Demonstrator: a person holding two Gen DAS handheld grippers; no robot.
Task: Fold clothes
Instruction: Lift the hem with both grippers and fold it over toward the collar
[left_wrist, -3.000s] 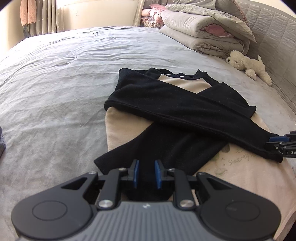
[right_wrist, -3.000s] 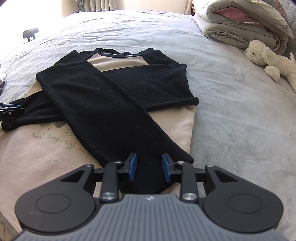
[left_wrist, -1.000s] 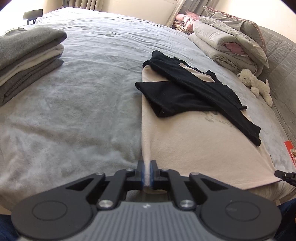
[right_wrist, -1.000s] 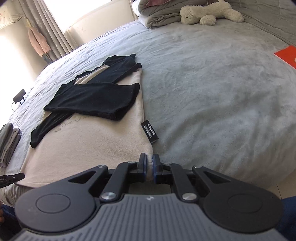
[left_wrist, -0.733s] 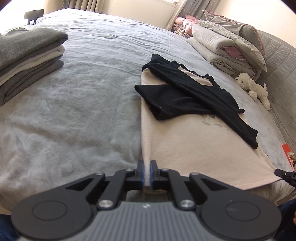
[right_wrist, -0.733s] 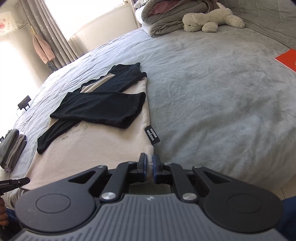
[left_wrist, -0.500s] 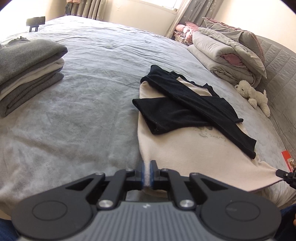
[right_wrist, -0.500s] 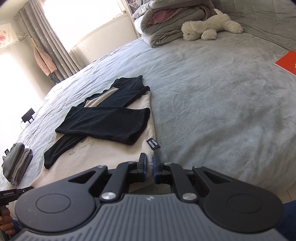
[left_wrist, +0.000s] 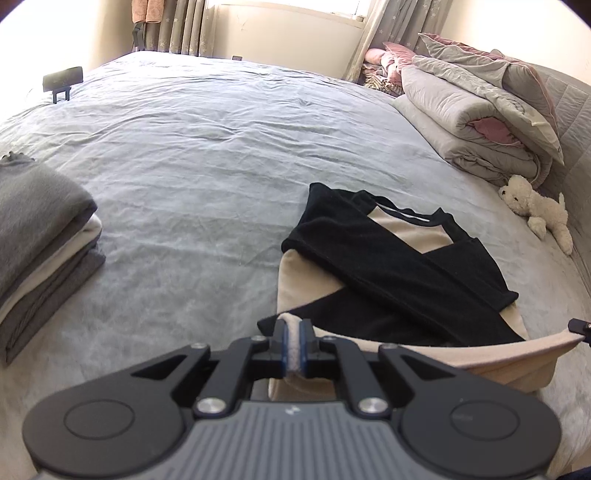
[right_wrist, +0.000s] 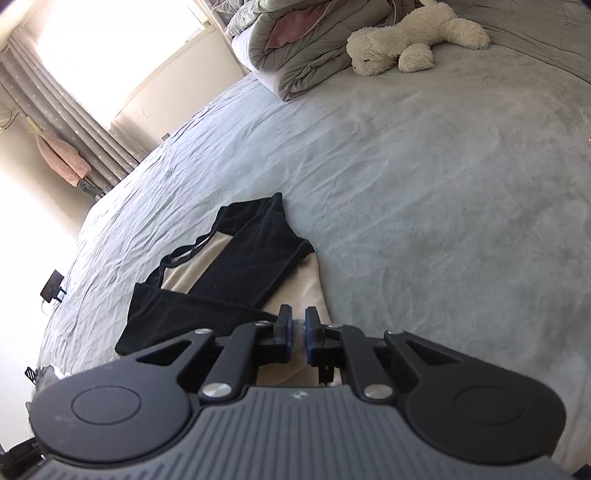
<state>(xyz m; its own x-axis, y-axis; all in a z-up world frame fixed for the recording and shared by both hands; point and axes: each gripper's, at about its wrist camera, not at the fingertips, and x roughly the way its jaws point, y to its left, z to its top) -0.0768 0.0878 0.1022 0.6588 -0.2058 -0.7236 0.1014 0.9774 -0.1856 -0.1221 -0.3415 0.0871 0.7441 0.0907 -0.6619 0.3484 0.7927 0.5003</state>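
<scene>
Left tool (left_wrist: 293, 341) and right tool (right_wrist: 298, 332) clamped, angled downward.

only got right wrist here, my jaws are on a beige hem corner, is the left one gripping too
Observer: Yes, the left gripper is shut on the other bottom corner of the sweatshirt.
Operator: is the hem sagging between us
Observer: The hem spans lifted off the bed across to the right gripper, with only a slight curve.
Operator: any folded pile around
Observer: A stack of folded clothes sits on the bed to the left of the sweatshirt, apart from it.
</scene>
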